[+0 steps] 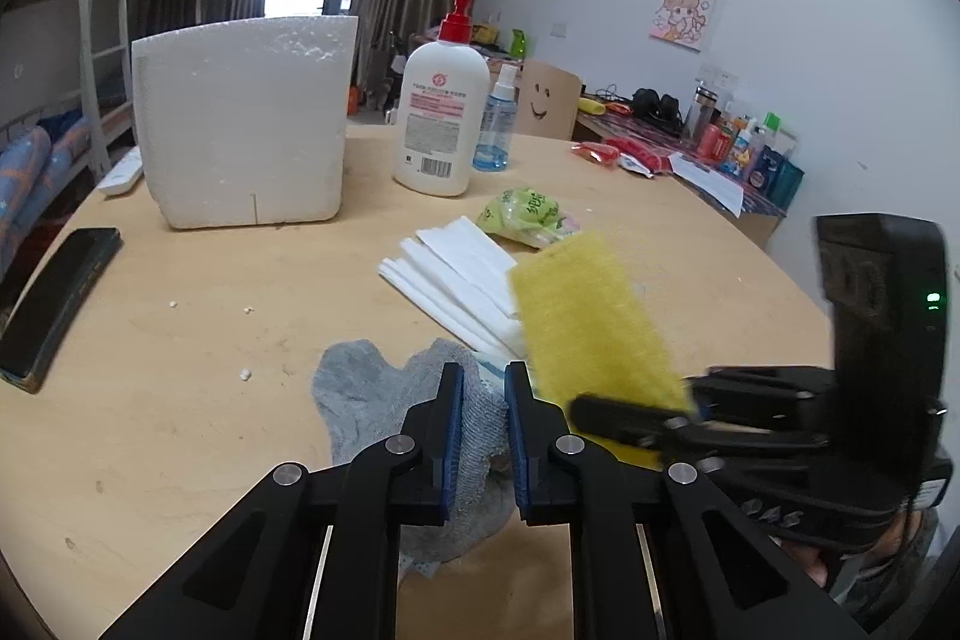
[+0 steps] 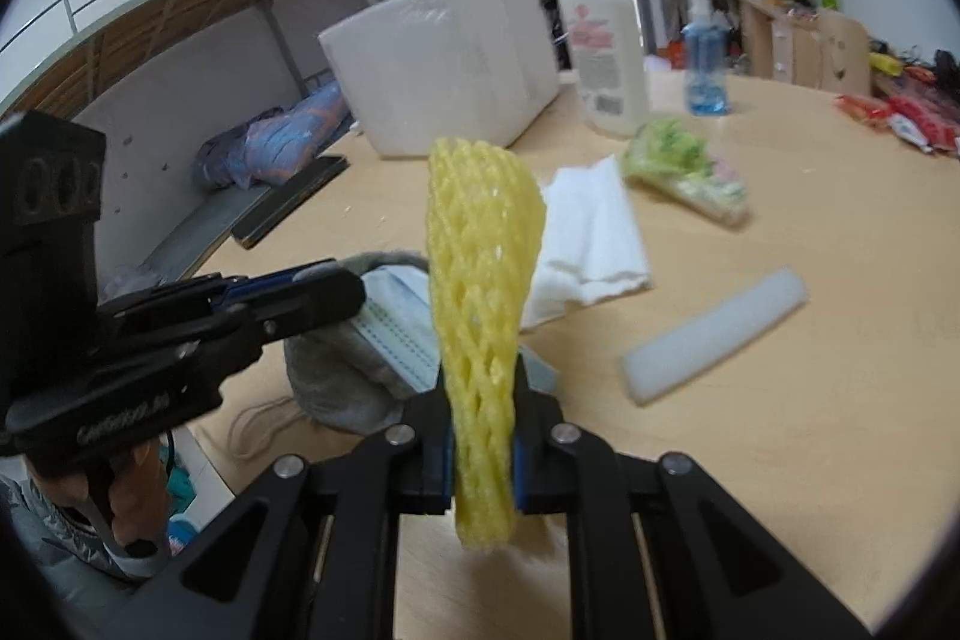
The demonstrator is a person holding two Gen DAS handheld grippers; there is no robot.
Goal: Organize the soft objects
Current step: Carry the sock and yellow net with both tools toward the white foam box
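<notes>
My right gripper is shut on a yellow foam net sleeve, held upright above the table; it shows in the left wrist view too. My left gripper hovers over a grey sock with its jaws slightly apart; the sock lies under a blue face mask. White folded tissues lie beyond, also in the right wrist view. A white foam strip lies to the right.
A white styrofoam box, a lotion pump bottle and a blue spray bottle stand at the back. A green snack packet lies mid-table. A black phone lies at the left edge.
</notes>
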